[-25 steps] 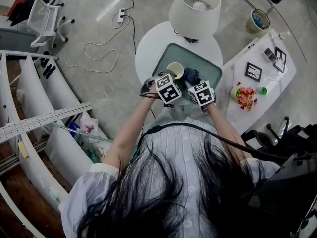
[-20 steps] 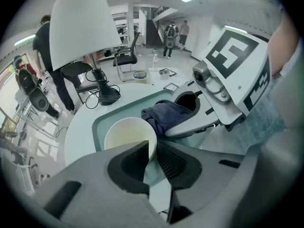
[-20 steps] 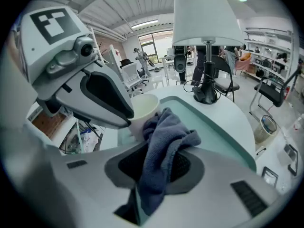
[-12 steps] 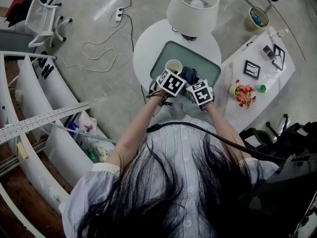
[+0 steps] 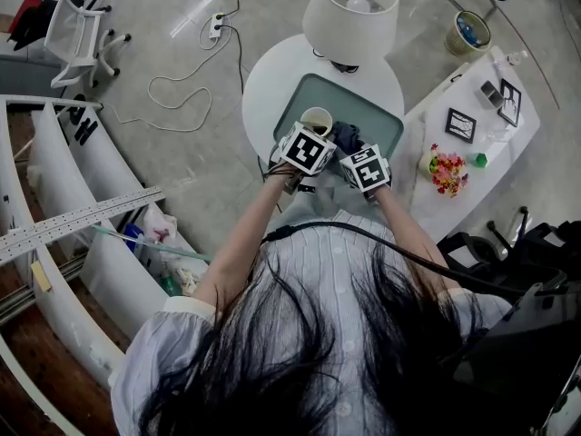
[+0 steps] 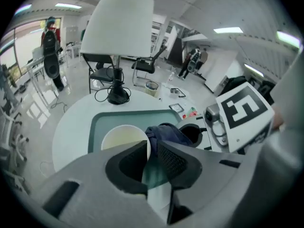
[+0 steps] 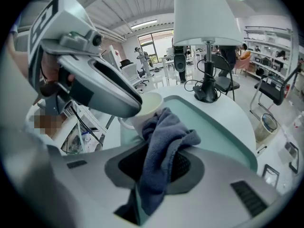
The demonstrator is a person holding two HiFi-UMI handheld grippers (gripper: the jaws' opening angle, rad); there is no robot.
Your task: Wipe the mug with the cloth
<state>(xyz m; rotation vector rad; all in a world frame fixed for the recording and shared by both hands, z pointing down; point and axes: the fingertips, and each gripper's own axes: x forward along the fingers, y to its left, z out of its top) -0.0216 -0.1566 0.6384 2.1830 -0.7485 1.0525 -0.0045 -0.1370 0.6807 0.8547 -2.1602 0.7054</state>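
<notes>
The mug is being clamped at its rim by the left gripper. The cloth, pinched in the right gripper, is being pressed on its right side

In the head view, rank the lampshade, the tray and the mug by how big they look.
Lampshade and tray: about alike; the shade sits nearer the camera, so unranked.
Mug: clearly smallest.

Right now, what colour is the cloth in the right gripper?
Dark blue-grey; the cloth shows best in the right gripper view.
</notes>
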